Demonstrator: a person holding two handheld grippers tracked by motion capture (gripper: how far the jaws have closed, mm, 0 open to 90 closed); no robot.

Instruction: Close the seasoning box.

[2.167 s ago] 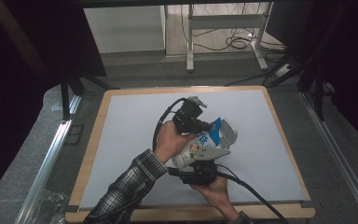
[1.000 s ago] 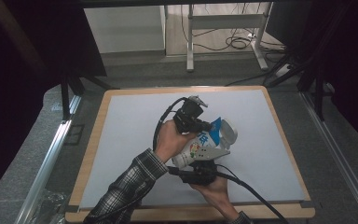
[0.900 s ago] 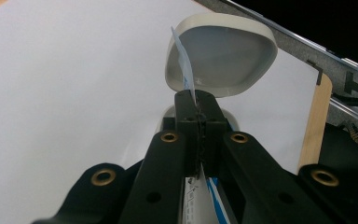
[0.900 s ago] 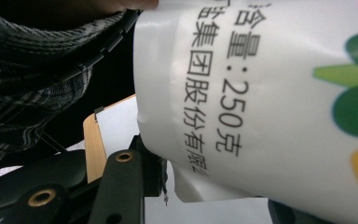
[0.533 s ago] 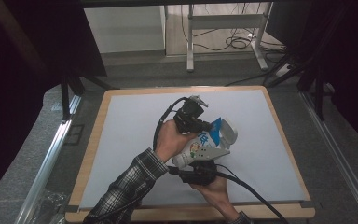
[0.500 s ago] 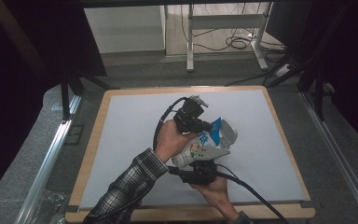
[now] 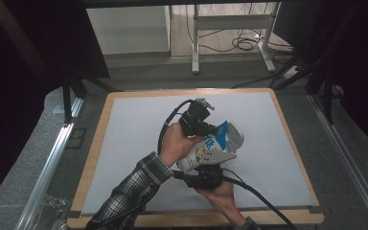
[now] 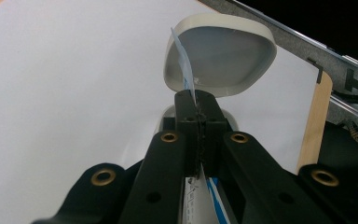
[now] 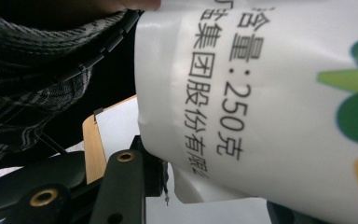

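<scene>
Printed plastic pouch [image 7: 210, 149], white with blue top edge and "250" weight marking, held above the white surface [image 7: 124, 143], over a white bowl [image 7: 235, 136] just past its far end. Left gripper [image 7: 210, 128]: jaws pressed together on the pouch's thin top edge, film pinched flat between the pads. Right gripper [image 7: 215, 165]: jaws on the lower corner of the pouch; closure on the film likely, gap not fully visible. Judged light, soft-walled, film slick and easily torn; contents probably shift when tilted. Best hold at the sealed seams and corners, not the bulging middle.
</scene>
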